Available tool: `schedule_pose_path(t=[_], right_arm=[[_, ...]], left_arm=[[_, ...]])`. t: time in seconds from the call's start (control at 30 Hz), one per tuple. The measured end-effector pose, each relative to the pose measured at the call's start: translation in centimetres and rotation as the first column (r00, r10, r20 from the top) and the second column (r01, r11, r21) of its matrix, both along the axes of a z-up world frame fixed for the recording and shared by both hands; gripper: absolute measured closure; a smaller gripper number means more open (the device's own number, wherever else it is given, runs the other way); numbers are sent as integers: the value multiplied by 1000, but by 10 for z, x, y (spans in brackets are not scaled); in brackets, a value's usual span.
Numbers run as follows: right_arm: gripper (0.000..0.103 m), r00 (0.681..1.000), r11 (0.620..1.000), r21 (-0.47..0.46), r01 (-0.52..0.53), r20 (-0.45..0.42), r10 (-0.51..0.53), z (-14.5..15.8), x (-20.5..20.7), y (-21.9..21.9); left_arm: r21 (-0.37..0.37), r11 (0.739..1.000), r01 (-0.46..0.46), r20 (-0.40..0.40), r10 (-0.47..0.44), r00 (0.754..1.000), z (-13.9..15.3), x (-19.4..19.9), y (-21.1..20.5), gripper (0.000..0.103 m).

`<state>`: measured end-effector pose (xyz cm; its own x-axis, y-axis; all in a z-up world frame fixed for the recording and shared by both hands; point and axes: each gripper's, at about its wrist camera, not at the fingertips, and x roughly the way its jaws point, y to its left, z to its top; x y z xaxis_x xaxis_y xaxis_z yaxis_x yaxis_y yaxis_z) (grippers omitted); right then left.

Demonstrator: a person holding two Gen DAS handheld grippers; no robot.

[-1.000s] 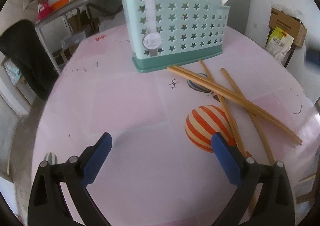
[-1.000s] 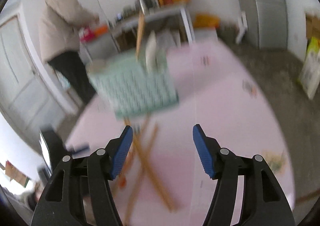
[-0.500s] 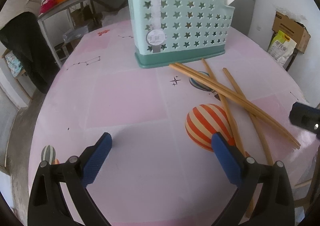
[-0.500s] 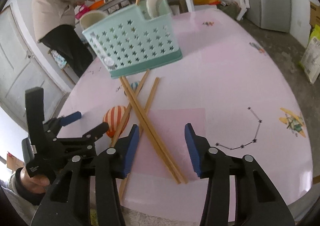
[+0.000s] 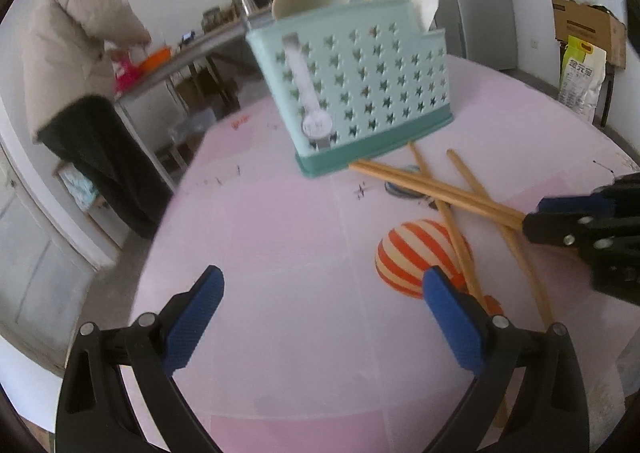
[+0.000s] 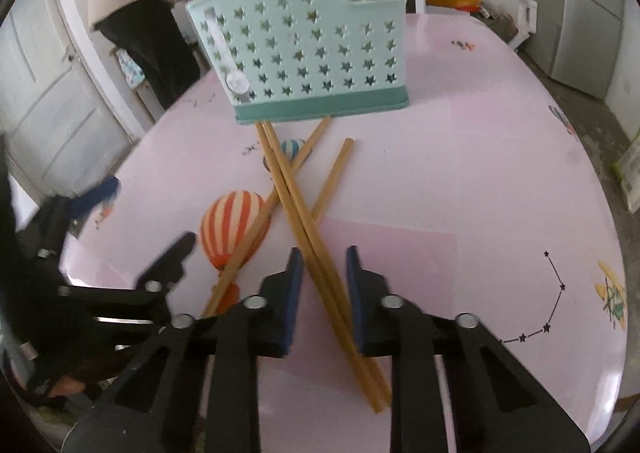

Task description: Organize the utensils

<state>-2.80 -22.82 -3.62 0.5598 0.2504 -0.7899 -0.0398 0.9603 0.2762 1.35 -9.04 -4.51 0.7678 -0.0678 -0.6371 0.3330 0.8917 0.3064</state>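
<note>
Several wooden chopsticks [image 6: 288, 181] lie crossed on the pink table in front of a teal star-holed utensil caddy [image 6: 312, 53]. The caddy holds a white spoon, upright chopsticks and a cream cup. My right gripper [image 6: 324, 253] is low over the near ends. Its jaws are closing around a pair of chopsticks that runs between the pads, with thin gaps still showing. My left gripper [image 5: 322, 305] stands wide open over bare tablecloth, left of the chopsticks [image 5: 432, 189] and the caddy [image 5: 360, 93]. The right gripper [image 5: 544, 215] shows at the right edge of that view.
The pink tablecloth [image 5: 260, 233] carries a printed orange-striped balloon [image 5: 412, 257]. A person [image 5: 76, 73] in a beige coat stands at a counter beyond the table's far left. A cardboard box [image 5: 584, 25] and a bag stand at the back right, and a fridge [image 6: 588, 13] stands by the wall.
My right gripper came down onto the chopsticks and its jaws narrowed around a pair. It entered the left wrist view from the right. The left gripper stayed wide open while its view shifted.
</note>
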Motion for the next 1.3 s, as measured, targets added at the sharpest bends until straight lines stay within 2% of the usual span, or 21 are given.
schedule_pose_path(t=[0.17,0.3,0.4,0.47,0.67,0.73,0.9,1.0,1.07,1.1,1.3], right_arm=[[91,1000,1000,-5,21,3,-21,-1,-6,-3],[92,997,997,-2,71,-8,-71,-1,-14,-13],[92,992,992,10,125,-21,-125,-2,-21,-26],[92,987,987,13,157,-30,-157,-2,-25,-34],[92,973,972,42,230,-43,-228,-2,-37,-51],[92,971,970,51,239,-43,-237,-3,-39,-52],[92,968,966,69,249,-48,-246,-5,-38,-52],[92,967,964,81,255,-49,-252,-5,-38,-53],[92,966,962,88,257,-53,-253,-6,-36,-53],[92,965,961,94,259,-58,-254,-6,-36,-53],[88,967,959,128,253,-68,-246,-3,-34,-59]], left_arm=[[-32,999,43,-3,-43,999,6,-7,-4,6],[-101,989,107,-44,-112,993,12,-8,-9,8],[-125,983,131,-56,-139,989,14,-6,-13,19],[-152,978,141,-86,-156,984,13,0,-17,31],[-242,963,120,-251,-181,951,0,21,-25,57],[-268,959,97,-292,-177,940,-3,26,-27,61],[-274,959,68,-296,-152,943,-5,31,-30,72],[-266,962,62,-278,-138,951,-6,33,-29,81],[-263,963,59,-268,-131,954,-6,36,-25,93],[-262,964,56,-264,-127,956,-6,36,-24,96],[-272,961,51,-272,-128,954,-6,41,-13,97]])
